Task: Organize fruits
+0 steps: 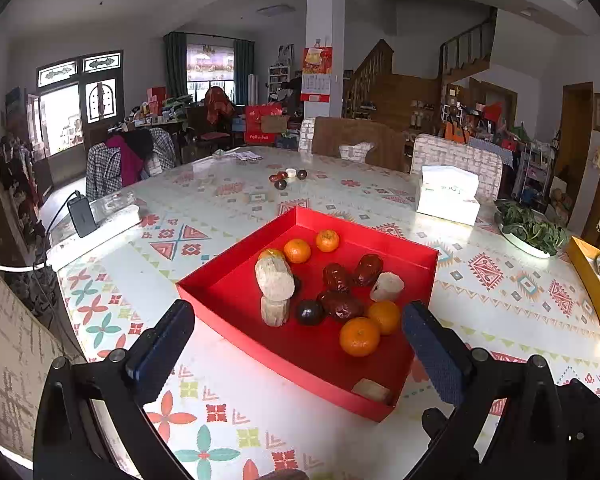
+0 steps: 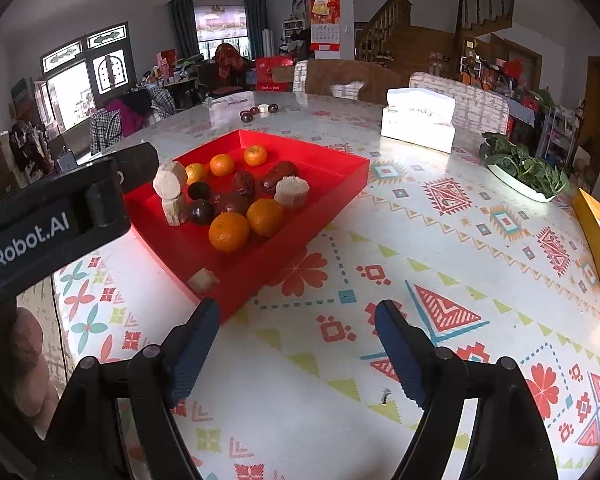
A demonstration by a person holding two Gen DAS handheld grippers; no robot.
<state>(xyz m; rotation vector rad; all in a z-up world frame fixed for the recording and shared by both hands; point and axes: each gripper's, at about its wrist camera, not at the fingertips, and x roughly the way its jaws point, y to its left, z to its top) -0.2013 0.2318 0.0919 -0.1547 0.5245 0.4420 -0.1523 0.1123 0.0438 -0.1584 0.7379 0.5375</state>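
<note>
Left gripper [image 1: 298, 344] spread wide, holding nothing, poised right over the near edge of the red tray [image 1: 400, 246]. Right gripper [image 2: 298, 338] also gaping and holding nothing, off to the tray's right above bare patterned tablecloth [image 2: 440, 240]. So left the nearer by far. Dead ahead between the left jaws: nearest orange [image 1: 359, 337], round, glossy, dimpled skin, touching a 2nd orange [image 1: 385, 316]. Just beyond, wrinkled red dates [image 1: 342, 304], long axes running roughly away and leftward. Dark smooth round fruit [image 1: 309, 312] beside a pale, rough, cut chunk [image 1: 275, 280] stacked on another. 2 more oranges [image 1: 312, 246] at the far side. Probably a short forward dip for that front orange. Stray dark fruits [image 1: 286, 178] well apart, far across the table.
</note>
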